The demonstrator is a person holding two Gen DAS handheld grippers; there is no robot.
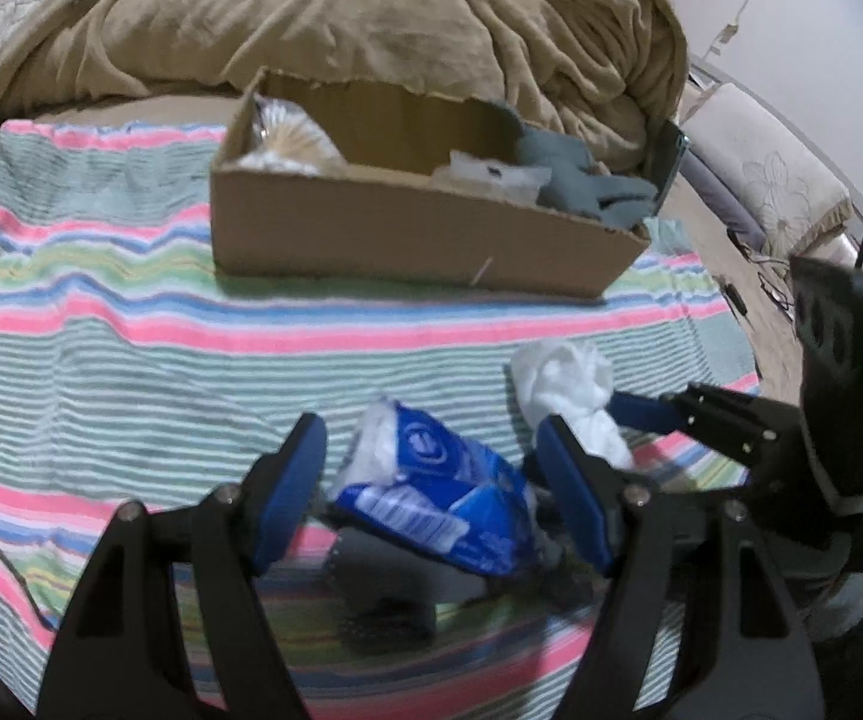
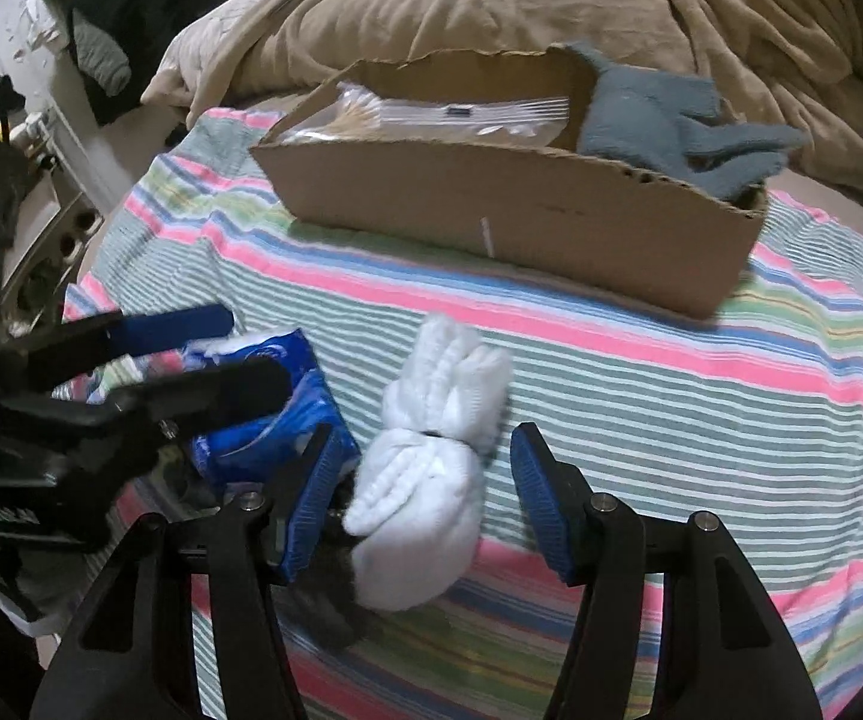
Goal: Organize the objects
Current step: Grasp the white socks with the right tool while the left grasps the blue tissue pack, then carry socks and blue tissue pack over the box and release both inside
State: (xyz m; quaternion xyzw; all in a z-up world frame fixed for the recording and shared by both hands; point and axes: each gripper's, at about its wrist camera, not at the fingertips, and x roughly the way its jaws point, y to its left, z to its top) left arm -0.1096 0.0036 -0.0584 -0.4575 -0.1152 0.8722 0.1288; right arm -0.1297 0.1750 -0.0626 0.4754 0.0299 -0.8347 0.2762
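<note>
Cardboard box (image 1: 419, 228) lies beyond both spread tools (image 1: 431, 498) (image 2: 425, 498), tissue pack (image 1: 437, 492) and white socks (image 2: 431, 468) between.

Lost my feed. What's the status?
Left gripper open around blue tissue pack. Right gripper open around white rolled socks. Cardboard box ahead, path unobstructed.

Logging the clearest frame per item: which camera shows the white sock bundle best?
The right wrist view: the white sock bundle lies whole between the open right gripper's fingers, on the striped cloth. The left wrist view catches it only partly, at the right, cut off by a blue finger of the left gripper.
</note>
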